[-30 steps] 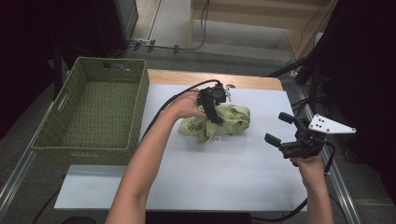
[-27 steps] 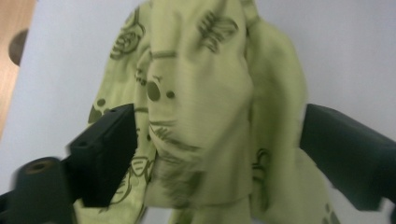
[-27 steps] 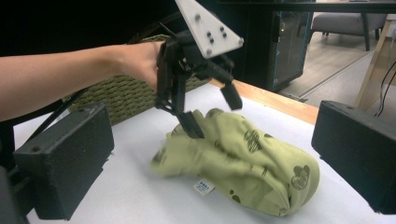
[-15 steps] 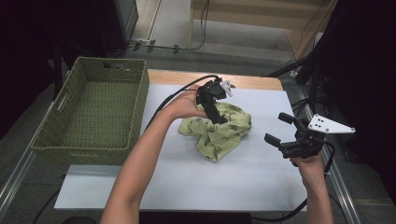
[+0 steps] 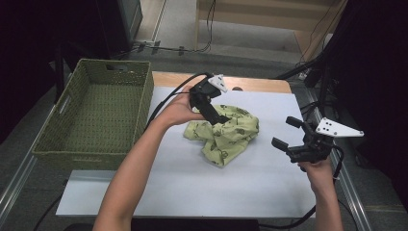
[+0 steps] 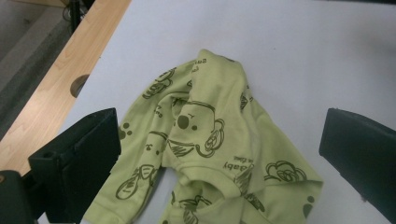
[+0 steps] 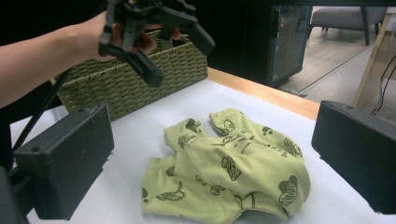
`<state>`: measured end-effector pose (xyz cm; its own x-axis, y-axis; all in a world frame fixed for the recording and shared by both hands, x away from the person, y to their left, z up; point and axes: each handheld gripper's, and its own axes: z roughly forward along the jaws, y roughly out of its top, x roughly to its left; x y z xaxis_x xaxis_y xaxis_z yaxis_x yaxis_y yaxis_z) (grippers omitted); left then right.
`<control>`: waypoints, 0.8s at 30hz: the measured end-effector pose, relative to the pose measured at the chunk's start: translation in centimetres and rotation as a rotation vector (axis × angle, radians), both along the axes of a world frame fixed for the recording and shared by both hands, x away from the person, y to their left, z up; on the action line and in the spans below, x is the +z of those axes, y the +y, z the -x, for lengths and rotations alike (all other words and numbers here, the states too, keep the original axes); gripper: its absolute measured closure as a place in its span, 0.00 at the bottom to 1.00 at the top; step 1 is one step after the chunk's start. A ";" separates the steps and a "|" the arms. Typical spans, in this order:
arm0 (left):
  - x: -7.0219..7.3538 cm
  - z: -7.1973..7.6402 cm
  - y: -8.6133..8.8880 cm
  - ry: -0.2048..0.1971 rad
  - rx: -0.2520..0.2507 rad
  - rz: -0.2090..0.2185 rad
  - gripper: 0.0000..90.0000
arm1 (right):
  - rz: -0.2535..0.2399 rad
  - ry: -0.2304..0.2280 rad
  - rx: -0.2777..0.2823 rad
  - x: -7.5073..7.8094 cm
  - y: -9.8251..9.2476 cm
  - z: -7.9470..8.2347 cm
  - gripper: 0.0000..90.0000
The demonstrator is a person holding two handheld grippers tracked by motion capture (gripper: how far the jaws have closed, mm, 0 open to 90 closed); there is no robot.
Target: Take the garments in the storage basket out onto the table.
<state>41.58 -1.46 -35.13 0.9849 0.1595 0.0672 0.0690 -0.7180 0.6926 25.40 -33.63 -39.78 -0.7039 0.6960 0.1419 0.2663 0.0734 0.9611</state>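
The table [image 5: 159, 192] takes up the middle of the high view, a pale sheet with a strip of bare wood along its far edge, and that wooden edge runs down the left side of the left gripper view too. At the upper left of the high view sits the green woven basket [image 5: 98, 113], hard against the table's left edge, its wall also showing behind the cloth in the upper left of the right gripper view. Centre frame in the high view, there's the light green shirt [image 5: 223, 134], crumpled in a heap on the pale sheet, printed with dark cartoon bear faces and some lettering; it lies loose on the table, with nothing gripping it. In the left gripper view it spreads from the centre down to the bottom edge, and in the right gripper view it lies low in the middle. The left gripper [image 5: 211, 113] hangs just above the shirt's upper left part in the high view, held by a hand reaching in from the bottom; its jaws stand wide apart, black blocks at either side of its own view, the cloth between and beneath them. The right gripper [image 5: 288, 134] is over at the right of the high view, well apart from the shirt, above bare table, jaws spread wide as well.
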 end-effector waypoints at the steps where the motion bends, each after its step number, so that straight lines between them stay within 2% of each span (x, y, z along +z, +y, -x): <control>1: 0.2 0.0 0.5 0.005 0.011 0.017 0.00 | -0.001 0.003 -0.001 0.0 0.0 0.0 0.00; 3: 0.5 0.2 1.7 0.017 0.027 0.051 0.00 | 0.001 0.004 -0.001 -0.1 0.0 -0.1 0.00; 10: 1.1 1.1 5.0 0.013 0.076 0.104 0.00 | 0.009 0.010 -0.003 -0.3 0.1 -0.3 0.00; 14: 1.1 1.7 7.2 0.017 0.101 0.167 0.00 | 0.012 0.015 -0.002 -0.3 0.2 -0.3 0.00; 19: 0.7 2.2 9.7 0.024 0.130 0.174 0.00 | 0.017 0.017 0.000 -0.4 0.2 -0.3 0.00; 24: 0.8 2.9 12.2 0.020 0.166 0.208 0.00 | 0.022 0.018 -0.001 -0.5 0.2 -0.4 0.00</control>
<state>38.64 10.76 -34.31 0.9450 0.3272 -0.0035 0.1893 -0.5380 0.8214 25.81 -33.45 -40.28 -0.7007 0.6997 0.1391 0.2838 0.0944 0.9542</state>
